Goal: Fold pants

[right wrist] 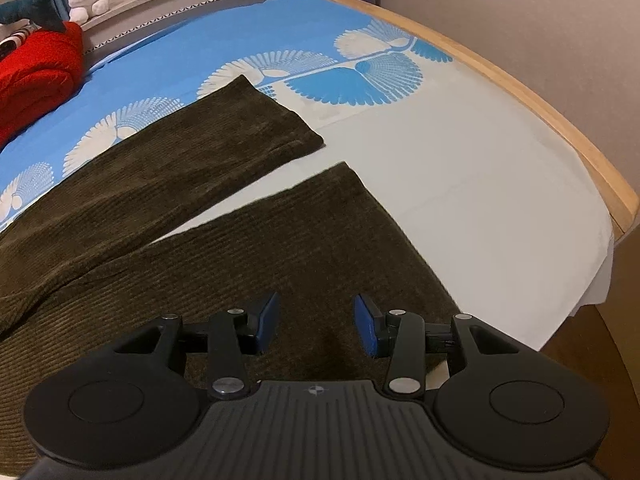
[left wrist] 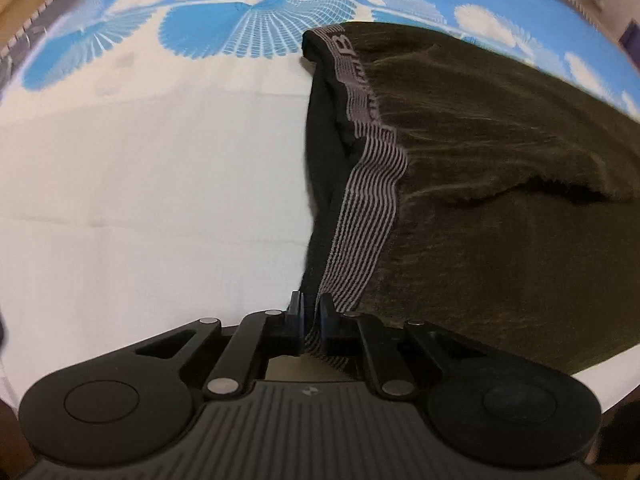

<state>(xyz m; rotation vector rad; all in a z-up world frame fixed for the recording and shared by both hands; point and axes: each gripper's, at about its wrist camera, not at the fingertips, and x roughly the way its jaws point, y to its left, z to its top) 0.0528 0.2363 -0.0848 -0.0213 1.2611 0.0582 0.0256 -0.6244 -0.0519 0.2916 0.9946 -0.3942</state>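
Olive corduroy pants (right wrist: 224, 216), one pair, two legs splayed mid-frame on the bed (right wrist: 460, 184); left hand-held gripper (left wrist: 311, 312) pinches their striped waistband (left wrist: 368, 208), right hand-held gripper (right wrist: 316, 322) gapes above one leg.

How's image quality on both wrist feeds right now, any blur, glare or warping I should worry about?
Left wrist view: sharp at the left claw and striped waistband, but the top-right corner is smeared and the white sheet looks washed out. Right wrist view: evenly lit and crisp on the pants and right claw, with fisheye bending the wooden bed edge.
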